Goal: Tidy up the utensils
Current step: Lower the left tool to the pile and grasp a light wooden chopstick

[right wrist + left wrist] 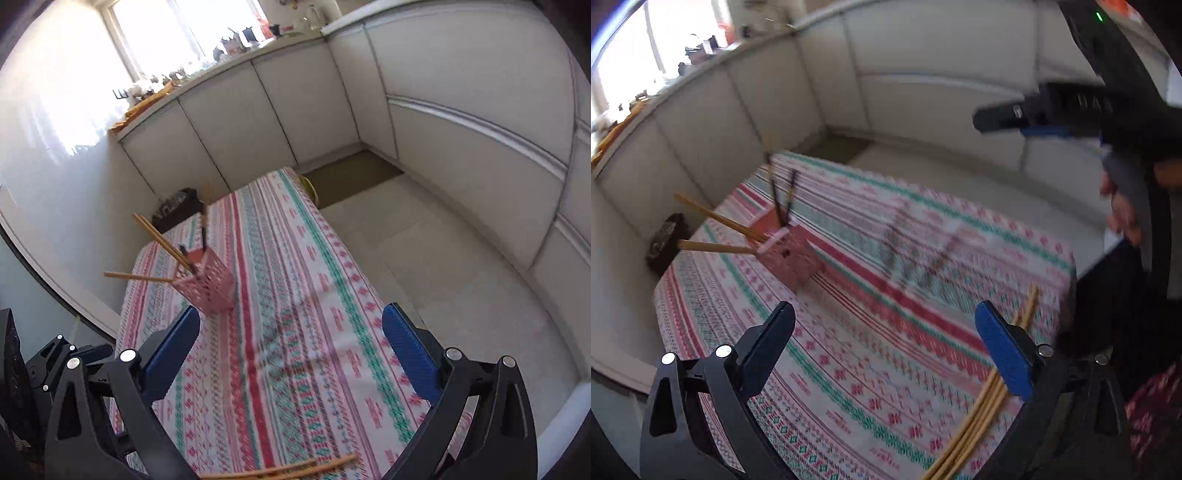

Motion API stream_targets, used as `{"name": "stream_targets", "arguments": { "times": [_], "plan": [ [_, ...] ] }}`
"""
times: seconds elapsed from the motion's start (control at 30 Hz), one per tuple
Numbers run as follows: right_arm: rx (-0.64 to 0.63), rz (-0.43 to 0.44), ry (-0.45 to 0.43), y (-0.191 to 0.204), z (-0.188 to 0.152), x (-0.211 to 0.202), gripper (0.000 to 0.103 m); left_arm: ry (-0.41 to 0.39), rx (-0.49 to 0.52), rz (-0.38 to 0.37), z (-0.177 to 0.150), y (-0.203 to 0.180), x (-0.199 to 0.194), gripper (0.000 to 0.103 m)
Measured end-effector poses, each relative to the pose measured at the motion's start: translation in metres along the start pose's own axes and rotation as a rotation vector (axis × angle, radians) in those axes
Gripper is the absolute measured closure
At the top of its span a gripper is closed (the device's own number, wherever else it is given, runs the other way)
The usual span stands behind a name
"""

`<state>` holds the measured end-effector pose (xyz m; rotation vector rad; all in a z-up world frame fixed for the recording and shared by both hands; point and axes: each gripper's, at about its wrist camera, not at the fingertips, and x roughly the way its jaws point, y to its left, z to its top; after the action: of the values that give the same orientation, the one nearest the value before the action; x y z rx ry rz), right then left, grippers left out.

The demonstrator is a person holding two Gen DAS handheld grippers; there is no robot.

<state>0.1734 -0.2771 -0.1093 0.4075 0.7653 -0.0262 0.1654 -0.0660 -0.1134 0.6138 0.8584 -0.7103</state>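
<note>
chopsticks (979, 406) lay loose on my patterned worktop (886, 350); both my left tool (884, 343) and right tool (291, 349) hung apart, gripping nothing, near the pink holder (207, 284).

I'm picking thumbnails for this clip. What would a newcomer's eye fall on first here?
First, the striped red, green and white tablecloth that covers the whole table. Next, the pink perforated holder standing towards the table's far left, with wooden and dark chopsticks splaying out of it. Last, the loose wooden chopsticks lying at the near edge, just beside one finger of the open left hand-held gripper.
</note>
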Motion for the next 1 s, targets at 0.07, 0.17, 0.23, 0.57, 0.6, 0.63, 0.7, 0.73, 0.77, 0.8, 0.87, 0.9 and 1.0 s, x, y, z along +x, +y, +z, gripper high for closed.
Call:
{"name": "stream_targets", "arguments": {
  "times": [0.07, 0.17, 0.23, 0.57, 0.6, 0.63, 0.7, 0.73, 0.77, 0.8, 0.87, 0.9, 1.0],
  "plan": [
    [0.042, -0.022, 0.034, -0.029, -0.013, 0.007, 0.007, 0.105, 0.111, -0.066, -0.005, -0.023, 0.023, 0.02],
    [0.105, -0.059, 0.053, -0.063, -0.029, 0.015, 0.007, 0.243, 0.249, -0.144, -0.012, -0.058, 0.056, 0.035],
    [0.147, -0.011, 0.071, -0.072, -0.028, 0.016, 0.007, 0.298, 0.293, -0.196, -0.014, -0.074, 0.073, 0.041],
    [0.192, 0.031, 0.063, -0.081, -0.022, 0.016, 0.007, 0.422, 0.361, -0.266, -0.005, -0.095, 0.119, 0.067],
    [0.197, 0.033, 0.066, -0.083, -0.023, 0.015, 0.007, 0.433, 0.369, -0.275, -0.006, -0.095, 0.121, 0.073],
    [0.2, 0.033, 0.069, -0.083, -0.023, 0.016, 0.007, 0.447, 0.377, -0.287, -0.007, -0.096, 0.123, 0.074],
    [0.215, 0.04, 0.084, -0.084, -0.023, 0.018, 0.007, 0.476, 0.395, -0.294, -0.011, -0.099, 0.13, 0.076],
    [0.227, 0.047, 0.097, -0.086, -0.024, 0.02, 0.007, 0.482, 0.398, -0.303, -0.012, -0.1, 0.132, 0.078],
    [0.239, 0.052, 0.109, -0.087, -0.026, 0.021, 0.007, 0.486, 0.389, -0.321, -0.011, -0.099, 0.134, 0.08],
    [0.253, 0.054, 0.118, -0.09, -0.026, 0.022, 0.007, 0.484, 0.385, -0.328, -0.011, -0.098, 0.134, 0.082],
    [0.288, 0.06, 0.136, -0.095, -0.028, 0.023, 0.007, 0.473, 0.391, -0.321, -0.011, -0.096, 0.134, 0.087],
    [0.301, 0.063, 0.148, -0.097, -0.03, 0.023, 0.007, 0.465, 0.396, -0.31, -0.011, -0.095, 0.133, 0.098],
    [0.309, 0.08, 0.229, -0.095, -0.039, 0.024, 0.007, 0.429, 0.369, -0.295, -0.005, -0.095, 0.131, 0.098]
  ]
}}
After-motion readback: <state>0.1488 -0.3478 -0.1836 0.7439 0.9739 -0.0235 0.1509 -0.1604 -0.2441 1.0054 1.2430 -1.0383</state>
